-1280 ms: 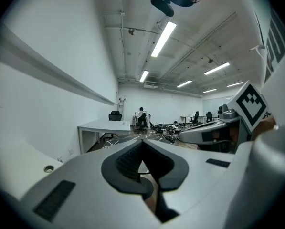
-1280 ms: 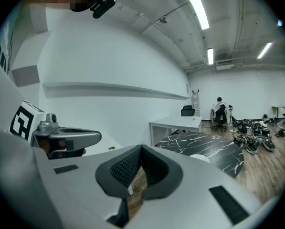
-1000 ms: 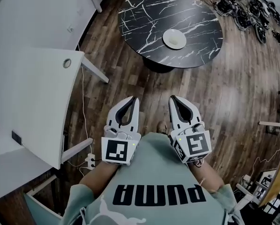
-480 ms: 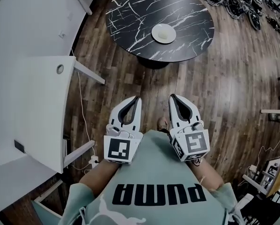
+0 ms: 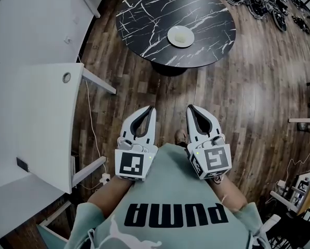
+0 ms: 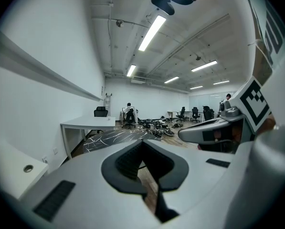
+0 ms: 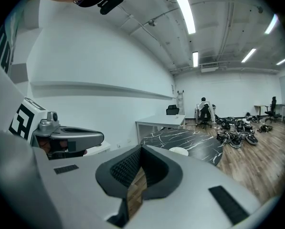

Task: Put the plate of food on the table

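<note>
A white plate [image 5: 180,36] with pale food rests on the round black marble table [image 5: 144,14], far ahead of both grippers. The plate [image 7: 179,151] also shows in the right gripper view on the table [image 7: 199,142]. My left gripper [image 5: 152,109] and right gripper [image 5: 189,108] are held side by side close to the person's chest, over the wood floor. Both are shut and hold nothing. In the left gripper view the table [image 6: 113,138] lies ahead beyond the shut jaws.
White desks [image 5: 35,118] stand at the left, with a cable and a power strip [image 5: 105,179] on the floor beside them. A heap of black gear [image 5: 264,1] lies past the table at top right. Chairs and a seated person [image 7: 204,112] are far back.
The view has shifted a little, so the table and plate sit slightly higher and more to the left. Both grippers stay shut in the same place by the chest.
</note>
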Demonstrator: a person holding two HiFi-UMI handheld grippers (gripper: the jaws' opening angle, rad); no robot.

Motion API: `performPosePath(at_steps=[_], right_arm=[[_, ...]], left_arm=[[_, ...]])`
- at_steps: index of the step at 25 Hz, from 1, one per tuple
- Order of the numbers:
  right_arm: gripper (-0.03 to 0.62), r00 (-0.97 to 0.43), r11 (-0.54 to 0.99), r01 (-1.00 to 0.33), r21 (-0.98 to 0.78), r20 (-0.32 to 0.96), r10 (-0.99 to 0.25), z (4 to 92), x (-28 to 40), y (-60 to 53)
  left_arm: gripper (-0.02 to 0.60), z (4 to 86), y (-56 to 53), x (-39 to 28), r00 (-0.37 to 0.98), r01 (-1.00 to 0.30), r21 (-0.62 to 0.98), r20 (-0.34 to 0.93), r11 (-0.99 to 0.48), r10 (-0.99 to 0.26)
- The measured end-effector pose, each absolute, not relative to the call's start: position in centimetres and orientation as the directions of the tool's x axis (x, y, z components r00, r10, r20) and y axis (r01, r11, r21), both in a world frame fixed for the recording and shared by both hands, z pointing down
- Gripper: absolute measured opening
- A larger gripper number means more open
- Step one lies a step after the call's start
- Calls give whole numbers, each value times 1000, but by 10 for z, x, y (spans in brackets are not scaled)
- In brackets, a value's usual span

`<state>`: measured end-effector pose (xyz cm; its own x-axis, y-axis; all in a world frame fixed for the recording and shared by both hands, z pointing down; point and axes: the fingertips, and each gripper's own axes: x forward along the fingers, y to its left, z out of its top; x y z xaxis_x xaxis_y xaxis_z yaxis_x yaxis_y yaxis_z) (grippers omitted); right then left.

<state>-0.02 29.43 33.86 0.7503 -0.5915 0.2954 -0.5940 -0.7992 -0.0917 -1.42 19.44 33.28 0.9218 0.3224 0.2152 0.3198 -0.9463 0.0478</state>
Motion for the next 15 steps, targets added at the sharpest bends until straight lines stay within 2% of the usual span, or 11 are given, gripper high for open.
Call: performPosePath(at_steps=[15], right_arm=[[8, 757, -802, -592, -85, 283, -589, 333, -7, 285]], left_arm=[[6, 327, 180, -22, 928, 313, 47, 197, -949, 316]])
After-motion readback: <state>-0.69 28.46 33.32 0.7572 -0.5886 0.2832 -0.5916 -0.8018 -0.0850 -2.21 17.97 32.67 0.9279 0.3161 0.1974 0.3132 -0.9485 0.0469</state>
